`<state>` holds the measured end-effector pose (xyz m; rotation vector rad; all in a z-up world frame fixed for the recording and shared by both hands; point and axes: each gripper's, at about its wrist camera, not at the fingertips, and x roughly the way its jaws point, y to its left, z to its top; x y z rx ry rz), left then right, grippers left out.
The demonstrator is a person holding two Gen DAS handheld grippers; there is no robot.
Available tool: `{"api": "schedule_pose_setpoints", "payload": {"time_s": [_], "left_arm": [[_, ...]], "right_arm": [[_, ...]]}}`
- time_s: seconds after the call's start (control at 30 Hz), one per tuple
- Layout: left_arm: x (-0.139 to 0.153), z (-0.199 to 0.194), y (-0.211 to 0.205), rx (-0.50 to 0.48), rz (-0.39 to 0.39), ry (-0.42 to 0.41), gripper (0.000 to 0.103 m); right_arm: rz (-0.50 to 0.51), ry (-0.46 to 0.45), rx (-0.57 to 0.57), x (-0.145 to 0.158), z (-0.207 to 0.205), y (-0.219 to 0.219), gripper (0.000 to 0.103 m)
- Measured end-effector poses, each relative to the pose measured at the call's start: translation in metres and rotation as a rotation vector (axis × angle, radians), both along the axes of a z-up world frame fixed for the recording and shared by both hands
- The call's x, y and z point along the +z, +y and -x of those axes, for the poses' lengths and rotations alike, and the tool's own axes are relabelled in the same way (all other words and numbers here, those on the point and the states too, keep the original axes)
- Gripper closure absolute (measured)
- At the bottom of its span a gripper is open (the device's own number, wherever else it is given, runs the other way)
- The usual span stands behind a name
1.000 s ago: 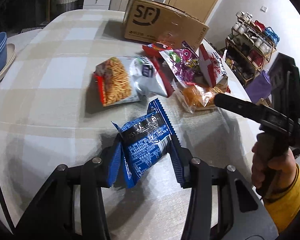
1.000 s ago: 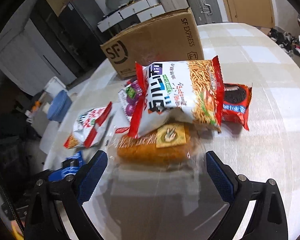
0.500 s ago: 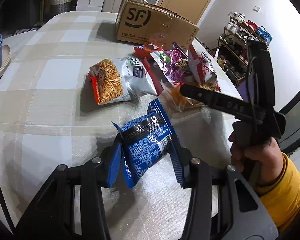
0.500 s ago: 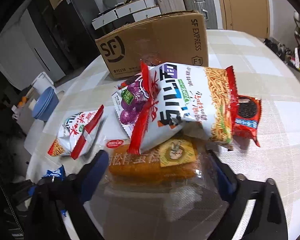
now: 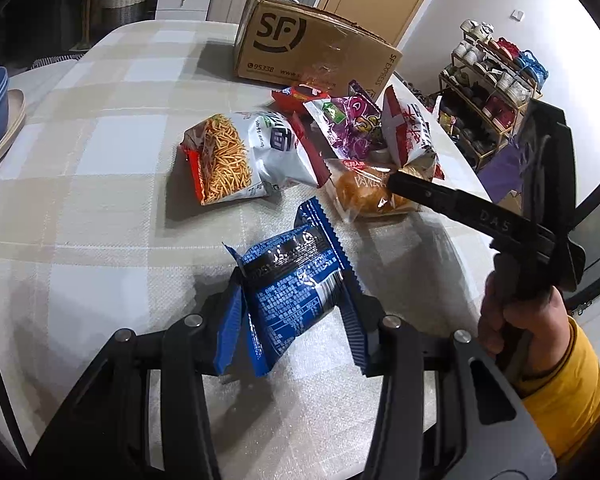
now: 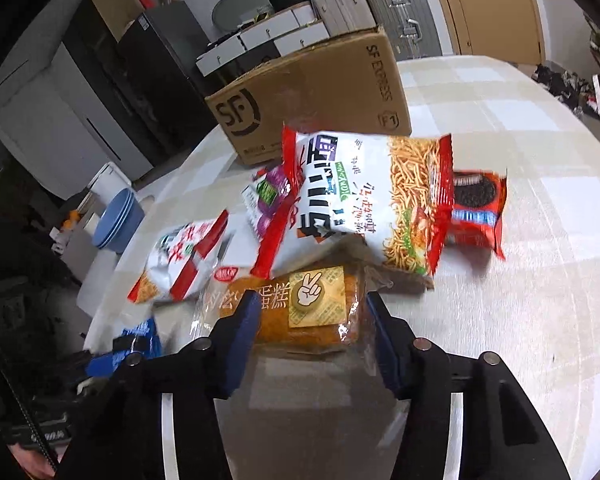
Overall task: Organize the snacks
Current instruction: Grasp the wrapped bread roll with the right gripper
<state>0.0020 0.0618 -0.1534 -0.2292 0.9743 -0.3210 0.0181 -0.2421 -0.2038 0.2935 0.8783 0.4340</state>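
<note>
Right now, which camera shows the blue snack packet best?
The left wrist view: the blue snack packet sits whole between the left gripper fingers. The right wrist view shows only a blue corner at the edge.

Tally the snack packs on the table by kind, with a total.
Noodle-snack bags: 2
Cookie packs: 2, blue pack in the left gripper, red pack
Purple grape pack: 1
Wrapped cake: 1, the right gripper closing around it
Total: 6
</note>
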Motion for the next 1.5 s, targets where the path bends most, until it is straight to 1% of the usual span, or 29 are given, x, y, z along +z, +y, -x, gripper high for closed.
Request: {"api": "schedule_pose_setpoints", "payload": {"time_s": [0.07,0.13,0.17,0.23,0.27,0.4,0.5,0.53,0.7,0.83,0.9,1.0,1.07,1.13,1.2,1.27,1.4,1.5], "left_arm": [[0.001,0.001,0.000,-0.001,-0.002,0.002,0.061],[0.001,0.001,0.000,0.001,-0.005,0.000,0.061],[0.002,0.002,0.000,0.001,-0.006,-0.001,0.061],[0.002,0.002,0.000,0.004,-0.008,-0.001,0.061],[0.002,0.003,0.001,0.006,-0.008,0.000,0.061],[0.001,0.003,0.001,0.006,-0.008,0.002,0.061],[0.001,0.004,0.001,0.004,-0.008,0.006,0.061],[0.001,0.005,0.000,0.003,-0.008,0.006,0.061],[-0.001,0.006,0.000,0.003,-0.008,0.012,0.061],[-0.003,0.007,0.003,0.009,-0.012,0.020,0.061],[-0.004,0.008,0.006,0.016,-0.013,0.024,0.061],[-0.006,0.007,0.010,0.027,-0.010,0.027,0.061],[-0.006,0.007,0.011,0.031,-0.008,0.029,0.061],[-0.007,0.007,0.011,0.032,-0.006,0.030,0.061],[-0.008,0.007,0.011,0.031,-0.006,0.033,0.061],[-0.008,0.007,0.011,0.033,-0.005,0.033,0.061],[-0.007,0.008,0.011,0.038,-0.003,0.032,0.061],[-0.008,0.008,0.012,0.040,-0.001,0.035,0.061]], "right_arm": [[-0.011,0.009,0.023,0.000,0.010,0.000,0.058],[-0.026,0.023,0.047,-0.001,0.017,0.002,0.063],[-0.031,0.031,0.062,-0.002,0.022,0.003,0.064],[-0.061,0.058,0.105,-0.003,0.031,0.007,0.064],[-0.059,0.058,0.120,-0.003,0.035,0.009,0.064],[0.024,0.023,0.173,0.003,0.046,0.020,0.063],[0.052,0.011,0.189,0.005,0.041,0.025,0.061],[0.049,0.012,0.200,0.004,0.037,0.026,0.058],[0.010,0.042,0.206,-0.002,0.015,0.024,0.057],[0.052,0.020,0.222,0.008,0.006,0.026,0.056],[0.116,-0.021,0.244,0.017,0.009,0.029,0.056],[0.199,-0.084,0.294,0.033,0.015,0.037,0.056],[0.219,-0.129,0.354,0.045,0.018,0.045,0.054],[0.280,-0.165,0.402,0.053,0.016,0.059,0.053],[0.319,-0.172,0.461,0.053,0.009,0.073,0.051],[0.378,-0.155,0.498,0.046,-0.003,0.085,0.050],[0.414,-0.093,0.573,0.028,-0.019,0.101,0.050],[0.420,-0.075,0.596,0.023,-0.024,0.104,0.050]]}}
